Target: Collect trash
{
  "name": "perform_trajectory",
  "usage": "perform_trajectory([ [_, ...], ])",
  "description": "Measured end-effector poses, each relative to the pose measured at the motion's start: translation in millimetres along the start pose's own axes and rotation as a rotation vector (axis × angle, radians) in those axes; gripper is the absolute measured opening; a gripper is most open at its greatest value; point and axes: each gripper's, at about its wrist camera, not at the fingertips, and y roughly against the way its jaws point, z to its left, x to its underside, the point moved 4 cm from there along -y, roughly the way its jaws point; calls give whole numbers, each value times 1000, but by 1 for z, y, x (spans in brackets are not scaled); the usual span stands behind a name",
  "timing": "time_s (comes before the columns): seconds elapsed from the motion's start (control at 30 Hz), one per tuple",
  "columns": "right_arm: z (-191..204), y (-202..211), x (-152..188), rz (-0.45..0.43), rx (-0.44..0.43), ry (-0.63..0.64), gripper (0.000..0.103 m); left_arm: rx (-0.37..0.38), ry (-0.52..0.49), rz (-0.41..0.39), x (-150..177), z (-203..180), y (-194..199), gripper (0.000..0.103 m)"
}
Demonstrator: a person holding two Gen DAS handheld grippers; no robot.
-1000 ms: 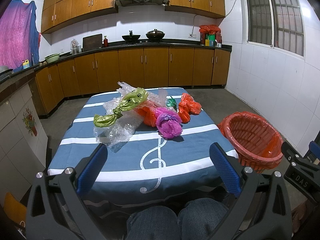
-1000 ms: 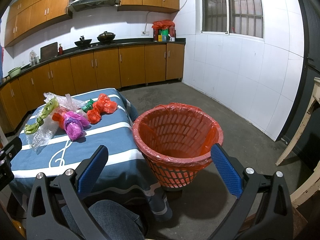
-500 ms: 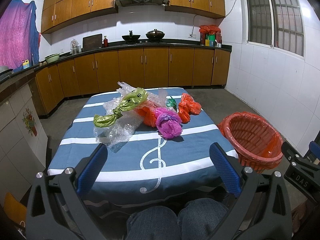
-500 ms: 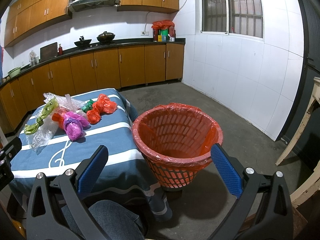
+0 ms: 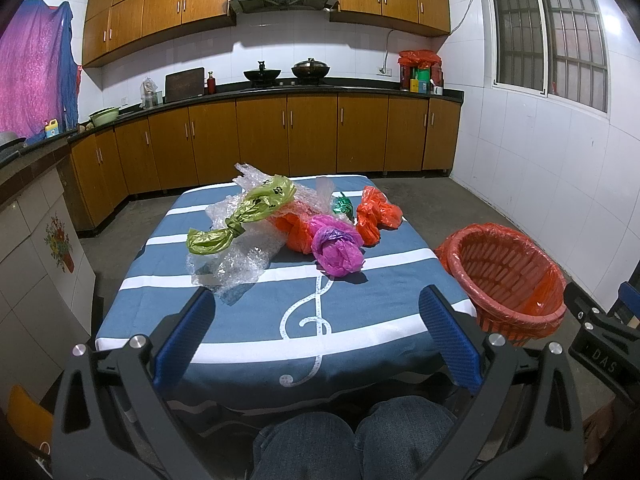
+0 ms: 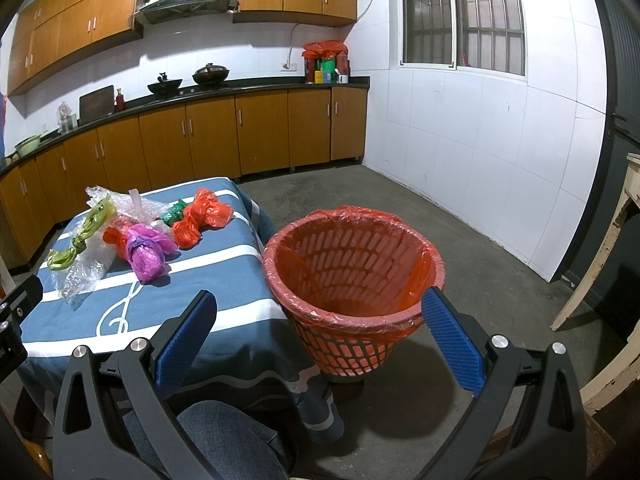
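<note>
While nothing has shifted over the last second, both left gripper [image 5: 318, 330] and right gripper [image 6: 320, 332] hold jaws wide and empty, trash [image 5: 292, 224] lies uncollected on the counter [image 5: 360, 292] beside the bin [image 6: 354, 276].

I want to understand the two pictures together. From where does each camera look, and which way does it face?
Left wrist: on the left tool, open, facing the table with its bags; blue fingers and jeans knees show.
Right wrist: on the right tool, open, facing the red basket on the floor; fingers and one knee show.
Shared: table, purple bag, basket, kitchen cabinets.
</note>
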Motion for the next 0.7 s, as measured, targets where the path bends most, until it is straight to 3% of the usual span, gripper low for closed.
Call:
perform_trajectory([
  [0.43,-3,-8,0,4,-3,6,101,-22,7,5,0,6,-4,99],
  [0.7,11,-37,-13,17,-48,4,101,-101,71,30,-2,53,-38,99],
])
